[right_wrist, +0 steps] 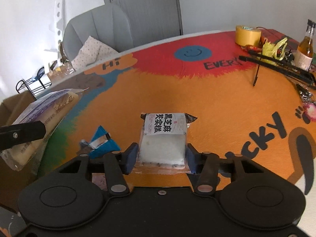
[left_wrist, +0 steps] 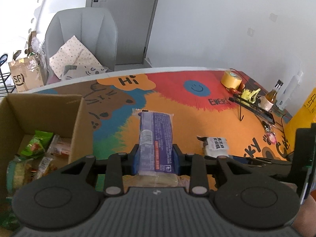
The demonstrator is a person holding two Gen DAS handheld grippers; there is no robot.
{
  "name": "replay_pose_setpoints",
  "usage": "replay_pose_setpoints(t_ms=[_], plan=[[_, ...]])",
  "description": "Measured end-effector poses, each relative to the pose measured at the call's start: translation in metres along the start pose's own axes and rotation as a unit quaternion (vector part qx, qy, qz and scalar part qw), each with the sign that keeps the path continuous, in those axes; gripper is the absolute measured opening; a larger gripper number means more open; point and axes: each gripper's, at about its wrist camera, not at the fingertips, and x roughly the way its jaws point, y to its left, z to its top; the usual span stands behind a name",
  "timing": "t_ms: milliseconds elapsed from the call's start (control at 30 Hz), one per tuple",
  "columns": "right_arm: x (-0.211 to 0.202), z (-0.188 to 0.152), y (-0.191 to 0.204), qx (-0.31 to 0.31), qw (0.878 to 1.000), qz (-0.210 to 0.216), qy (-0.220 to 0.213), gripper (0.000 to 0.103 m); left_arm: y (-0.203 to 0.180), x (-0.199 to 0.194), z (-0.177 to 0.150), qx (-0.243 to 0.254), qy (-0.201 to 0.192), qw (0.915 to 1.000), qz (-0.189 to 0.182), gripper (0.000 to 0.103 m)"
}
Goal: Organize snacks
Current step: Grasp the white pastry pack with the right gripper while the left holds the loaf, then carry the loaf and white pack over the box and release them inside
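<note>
My left gripper (left_wrist: 156,150) is shut on a long purple-wrapped snack bar (left_wrist: 156,126), held up above the colourful tablecloth (left_wrist: 197,118). The same bar (right_wrist: 45,108) shows at the left of the right wrist view, with a left finger (right_wrist: 21,134) across it. My right gripper (right_wrist: 161,150) has its blue pads against both sides of a white cake packet (right_wrist: 164,130) with a black-lettered label, which lies on the orange part of the cloth. That packet (left_wrist: 215,147) also appears in the left wrist view. An open cardboard box (left_wrist: 77,118) at the left holds several snack packets (left_wrist: 35,146).
A small blue packet (right_wrist: 103,144) lies just left of the right gripper. A yellow tape roll (right_wrist: 247,34), a bottle (right_wrist: 305,49), a black wire rack (right_wrist: 276,63) and keys crowd the far right of the table. A grey chair (left_wrist: 83,35) stands behind the table.
</note>
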Motion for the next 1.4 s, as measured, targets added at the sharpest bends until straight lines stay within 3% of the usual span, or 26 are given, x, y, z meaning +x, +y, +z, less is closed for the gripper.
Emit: replay_pose_setpoints(t_ms=[333,833,1133,1267,1400], plan=[[-0.032,0.021,0.019,0.004,0.999,0.036,-0.024,0.048,0.013,-0.04,0.018,-0.01,-0.032,0.9992,0.019,0.031],[-0.061,0.049,0.079,-0.034,0.994,0.09,-0.049,0.048,0.068,-0.092,0.033,-0.051,-0.072,0.9939,0.067,0.031],[-0.059,0.053,0.119,-0.058,0.989,0.131,-0.045,0.048,0.102,-0.097,0.021,-0.072,-0.06,0.9916,0.089,0.032],[-0.052,0.052,0.141,-0.075,0.985,0.15,-0.038,0.049,0.116,-0.097,0.016,-0.075,-0.054,0.9881,0.123,0.039],[-0.044,0.051,0.16,-0.084,0.982,0.167,-0.029,0.048,0.132,-0.103,0.014,-0.09,-0.055,0.9861,0.129,0.04]])
